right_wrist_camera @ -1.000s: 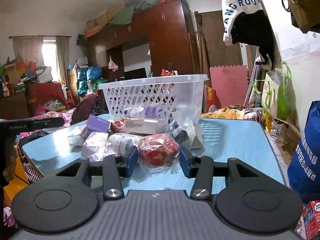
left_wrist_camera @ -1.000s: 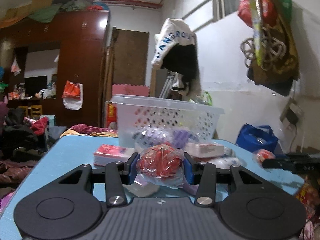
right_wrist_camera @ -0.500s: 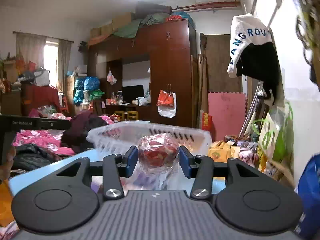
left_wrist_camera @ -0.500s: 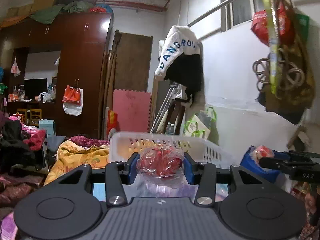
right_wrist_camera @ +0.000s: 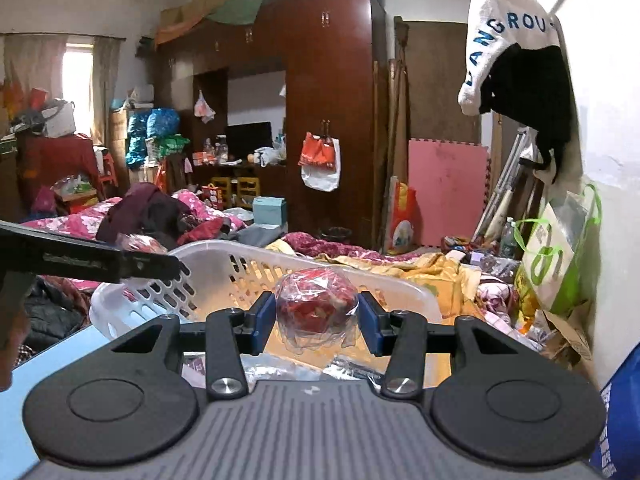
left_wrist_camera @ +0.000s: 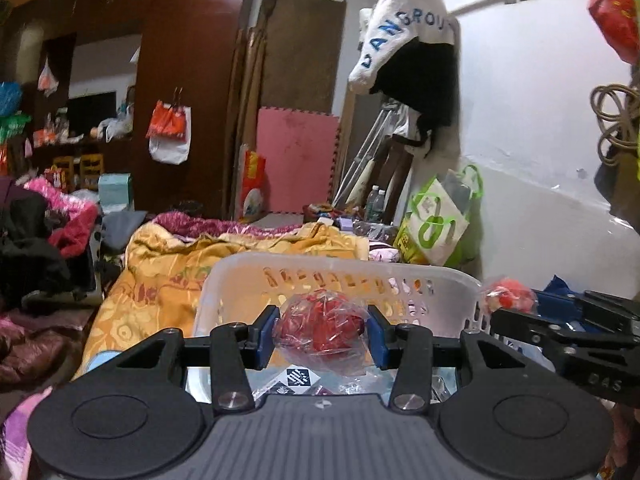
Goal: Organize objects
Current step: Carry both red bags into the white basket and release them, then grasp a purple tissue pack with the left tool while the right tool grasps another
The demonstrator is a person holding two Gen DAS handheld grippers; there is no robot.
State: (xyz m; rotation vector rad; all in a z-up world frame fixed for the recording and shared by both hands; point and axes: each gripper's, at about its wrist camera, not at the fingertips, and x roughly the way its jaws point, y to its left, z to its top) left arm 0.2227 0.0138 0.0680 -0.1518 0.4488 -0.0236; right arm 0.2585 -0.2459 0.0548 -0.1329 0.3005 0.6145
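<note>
My left gripper (left_wrist_camera: 321, 338) is shut on a red ball wrapped in clear plastic (left_wrist_camera: 320, 326), held over the near side of a white perforated basket (left_wrist_camera: 340, 272). My right gripper (right_wrist_camera: 316, 320) is shut on a second red wrapped ball (right_wrist_camera: 316, 306), above the same basket (right_wrist_camera: 248, 268). In the left wrist view the right gripper (left_wrist_camera: 512, 304) shows at the right edge with its ball (left_wrist_camera: 506, 298). In the right wrist view the left gripper (right_wrist_camera: 140, 258) reaches in from the left with its ball (right_wrist_camera: 140, 245). Small packets (left_wrist_camera: 298, 378) lie in the basket's bottom.
The basket stands on a light blue table (right_wrist_camera: 52, 364). Beyond it lie an orange quilt (left_wrist_camera: 168, 280) and heaped clothes (right_wrist_camera: 160, 216). A dark wardrobe (right_wrist_camera: 332, 112), a pink foam mat (right_wrist_camera: 444, 192) and a hanging white and black garment (right_wrist_camera: 516, 52) fill the back. A green bag (right_wrist_camera: 556, 256) leans on the wall.
Both grippers have risen from table level with their wrapped balls and moved forward over the basket's rim. The loose items on the table have dropped out of sight.
</note>
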